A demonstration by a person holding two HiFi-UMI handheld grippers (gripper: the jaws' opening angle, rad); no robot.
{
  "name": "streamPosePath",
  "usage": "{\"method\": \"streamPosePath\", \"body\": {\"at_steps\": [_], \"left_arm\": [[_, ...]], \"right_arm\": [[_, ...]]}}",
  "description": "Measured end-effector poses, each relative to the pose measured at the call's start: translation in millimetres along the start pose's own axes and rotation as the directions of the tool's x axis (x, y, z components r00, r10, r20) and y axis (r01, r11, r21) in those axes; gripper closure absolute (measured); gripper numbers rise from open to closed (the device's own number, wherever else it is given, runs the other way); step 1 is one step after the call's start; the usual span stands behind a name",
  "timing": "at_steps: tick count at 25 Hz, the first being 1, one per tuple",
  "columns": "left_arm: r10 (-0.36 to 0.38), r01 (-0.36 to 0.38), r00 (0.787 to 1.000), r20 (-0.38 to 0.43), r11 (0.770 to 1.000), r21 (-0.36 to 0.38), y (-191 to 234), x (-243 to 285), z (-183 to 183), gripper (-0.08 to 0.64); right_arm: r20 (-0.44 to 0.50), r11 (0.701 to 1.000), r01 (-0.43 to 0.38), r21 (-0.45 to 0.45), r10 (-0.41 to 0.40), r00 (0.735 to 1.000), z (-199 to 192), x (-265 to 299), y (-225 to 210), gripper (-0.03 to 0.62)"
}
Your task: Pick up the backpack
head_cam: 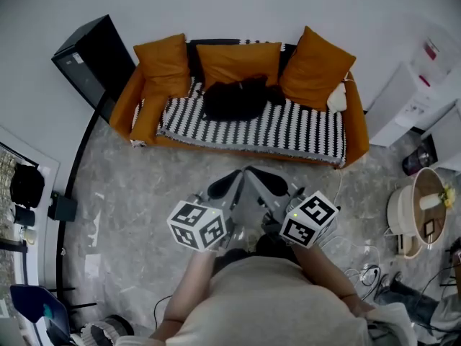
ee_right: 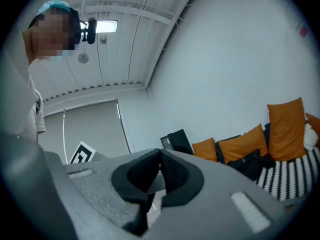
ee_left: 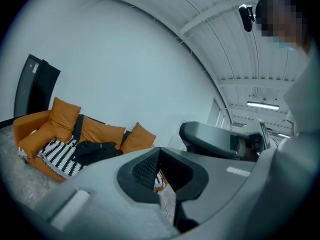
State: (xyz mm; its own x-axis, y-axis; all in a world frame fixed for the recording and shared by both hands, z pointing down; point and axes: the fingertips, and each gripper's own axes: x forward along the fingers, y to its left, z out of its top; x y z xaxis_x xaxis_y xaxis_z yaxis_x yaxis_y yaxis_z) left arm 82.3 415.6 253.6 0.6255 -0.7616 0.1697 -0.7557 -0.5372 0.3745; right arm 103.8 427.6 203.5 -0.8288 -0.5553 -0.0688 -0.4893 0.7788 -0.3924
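Observation:
The black backpack (head_cam: 234, 99) lies slumped on the striped throw in the middle of the orange sofa (head_cam: 358, 141), in front of the cushions. It also shows in the left gripper view, as a backpack (ee_left: 95, 151) at the left, and in the right gripper view as a backpack (ee_right: 252, 164) at the right. Both grippers hang over the floor well short of the sofa, held close together with their tips nearly meeting. My left gripper (head_cam: 238, 176) (ee_left: 159, 150) is shut with nothing in it. My right gripper (head_cam: 250, 171) (ee_right: 160, 153) is shut and empty too.
Several orange cushions (head_cam: 238, 62) line the sofa back. A black cabinet (head_cam: 94, 60) stands at the sofa's left, a white appliance (head_cam: 418, 92) at its right. A round stand (head_cam: 421, 207) and loose cables (head_cam: 360, 272) sit on the marble floor (head_cam: 137, 193) at the right.

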Motion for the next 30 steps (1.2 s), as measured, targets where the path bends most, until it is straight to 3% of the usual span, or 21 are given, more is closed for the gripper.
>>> {"method": "streamPosePath", "body": {"at_steps": [5, 10, 21, 30], "left_arm": [[0.002, -0.002, 1.0, 0.01, 0.999, -0.034, 7.8, 27.5, 5.3, 0.554], [0.01, -0.009, 1.0, 0.023, 0.999, -0.054, 20.0, 41.5, 9.4, 0.554], [0.035, -0.033, 0.999, 0.017, 0.997, -0.069, 67.8, 71.1, 23.0, 0.554], [0.019, -0.017, 1.0, 0.019, 0.997, -0.069, 144.7, 118.4, 62.5, 0.554]], "right_arm": [[0.002, 1.0, 0.001, 0.029, -0.001, 1.0, 10.4, 10.1, -29.7, 0.589], [0.007, 0.999, -0.034, 0.0, 0.034, 0.999, 18.2, 24.7, -37.7, 0.589], [-0.026, 1.0, 0.009, 0.029, -0.008, 1.0, 14.2, 57.1, -84.1, 0.589], [-0.018, 0.999, 0.034, 0.043, -0.033, 0.999, 24.4, 137.3, -142.8, 0.589]]}}
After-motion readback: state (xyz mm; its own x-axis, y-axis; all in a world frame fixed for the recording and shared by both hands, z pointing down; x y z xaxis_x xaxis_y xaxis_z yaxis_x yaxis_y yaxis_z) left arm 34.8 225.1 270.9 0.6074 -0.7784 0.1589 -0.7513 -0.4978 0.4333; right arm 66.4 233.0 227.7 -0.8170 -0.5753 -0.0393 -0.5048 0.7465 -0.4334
